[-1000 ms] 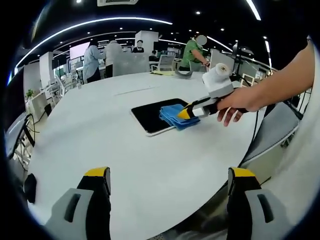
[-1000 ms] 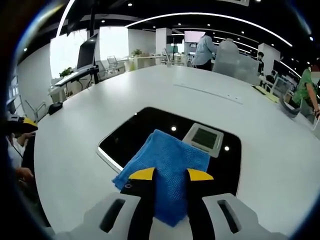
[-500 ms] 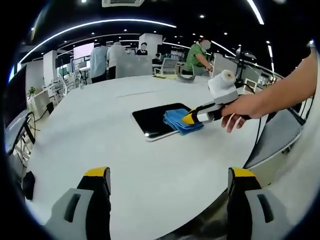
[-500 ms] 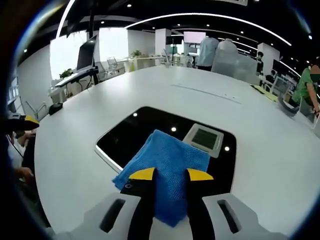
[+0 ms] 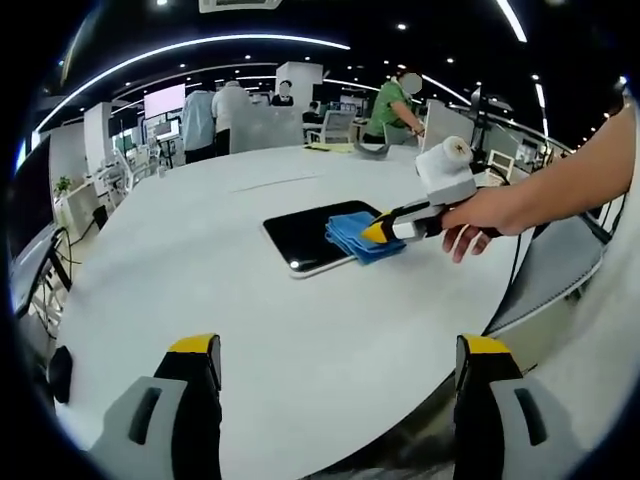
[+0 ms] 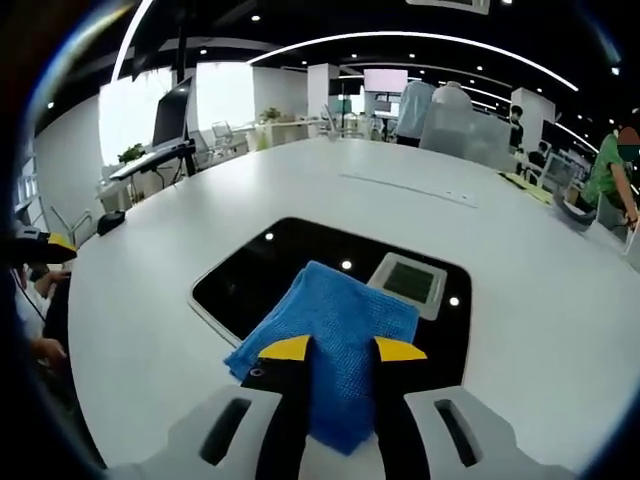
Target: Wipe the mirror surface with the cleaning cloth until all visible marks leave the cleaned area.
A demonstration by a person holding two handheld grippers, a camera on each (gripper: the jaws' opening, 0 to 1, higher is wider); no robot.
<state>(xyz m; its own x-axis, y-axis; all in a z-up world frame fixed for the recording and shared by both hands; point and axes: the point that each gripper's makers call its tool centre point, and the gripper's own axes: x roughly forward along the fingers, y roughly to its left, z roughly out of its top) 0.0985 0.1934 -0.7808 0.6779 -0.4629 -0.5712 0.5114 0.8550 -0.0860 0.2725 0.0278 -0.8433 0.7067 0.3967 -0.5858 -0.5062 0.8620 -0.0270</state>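
The right gripper (image 6: 340,350) is clenched on the blue cloth (image 6: 335,330), which lies on the near part of the mirror (image 6: 270,265) on the white table (image 6: 150,300). The left gripper (image 5: 335,350) hangs released, well apart. Press flat; sweep slowly toward the far edge.

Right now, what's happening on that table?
A person is wiping a dark rectangular mirror lying flat on the white round table. The right tongs are shut on a folded blue cleaning cloth, pressing it onto the mirror's near part. The left tongs hang open above the table edge, holding nothing. Ceiling lights reflect in the glass.
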